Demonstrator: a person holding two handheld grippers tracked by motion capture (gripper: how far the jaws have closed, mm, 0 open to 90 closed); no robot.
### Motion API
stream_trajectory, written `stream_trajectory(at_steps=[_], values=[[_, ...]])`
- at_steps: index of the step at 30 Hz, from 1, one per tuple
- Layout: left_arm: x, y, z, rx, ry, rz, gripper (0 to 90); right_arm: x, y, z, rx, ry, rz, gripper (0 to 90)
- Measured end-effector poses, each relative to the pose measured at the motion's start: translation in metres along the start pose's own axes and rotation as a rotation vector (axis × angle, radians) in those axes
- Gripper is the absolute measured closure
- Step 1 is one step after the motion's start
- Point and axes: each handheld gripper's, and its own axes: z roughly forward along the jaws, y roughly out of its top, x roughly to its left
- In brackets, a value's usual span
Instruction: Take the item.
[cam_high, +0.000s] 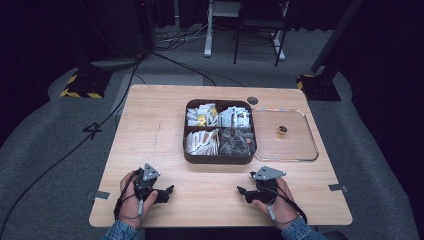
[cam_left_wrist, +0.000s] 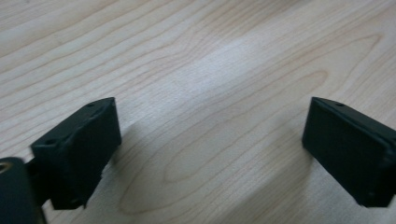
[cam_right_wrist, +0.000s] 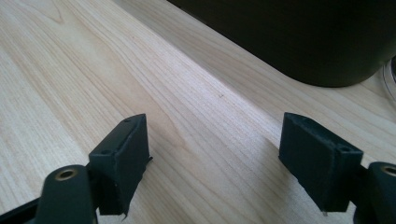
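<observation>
- A dark brown box (cam_high: 219, 159), split into four compartments of small packets, sits mid-worktop (cam_high: 150, 125).
- A clear lid (cam_high: 300, 156) lies touching the box's right side.
- The left gripper (cam_high: 167, 192) rests near the box's front left; its fingers (cam_left_wrist: 79, 149) are spread wide, holding nothing.
- The right gripper (cam_high: 243, 192) rests near the box's front right, its fingers (cam_right_wrist: 121, 158) equally wide and empty.

A pale wooden tabletop (cam_high: 150, 125) stands on grey carpet (cam_high: 45, 150) in a dark room. Black cables (cam_high: 75, 145) trail toward 10 o'clock, where a yellow-striped stand base (cam_high: 82, 85) sits. White desk legs (cam_high: 208, 30) rise at 12 o'clock.
</observation>
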Motion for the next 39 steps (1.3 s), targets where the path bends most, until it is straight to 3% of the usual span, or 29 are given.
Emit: stream_trajectory(at_steps=[2,4,18,19,22,23,31,39], values=[[-0.001,0.0,0.001,0.002,0.001,-0.001,0.2,0.0,0.0,0.0,0.002,0.001,-0.001,23.3],[0.0,0.001,0.001,0.007,0.001,0.013,0.1,0.0,0.0,0.0,0.003,0.002,-0.002,23.1],[0.0,0.002,0.002,0.002,0.004,0.01,0.0,0.0,0.0,0.001,0.009,0.022,-0.012,19.4],[0.0,0.002,0.002,0.0,0.003,0.011,0.0,0.0,0.001,0.001,0.01,0.023,-0.012,22.1],[0.0,0.002,0.002,0.0,0.003,0.011,0.0,-0.002,0.001,-0.002,-0.009,0.008,0.005,41.5],[0.0,0.002,0.002,0.0,0.003,0.011,0.0,-0.003,0.002,-0.004,0.0,0.01,0.018,43.5],[0.0,0.002,0.002,0.008,-0.001,0.009,0.0,-0.018,0.027,-0.029,-0.097,0.016,0.113,44.9],[0.0,0.002,0.002,0.007,-0.001,0.01,0.0,-0.029,0.04,-0.045,-0.169,0.015,0.144,44.9]])
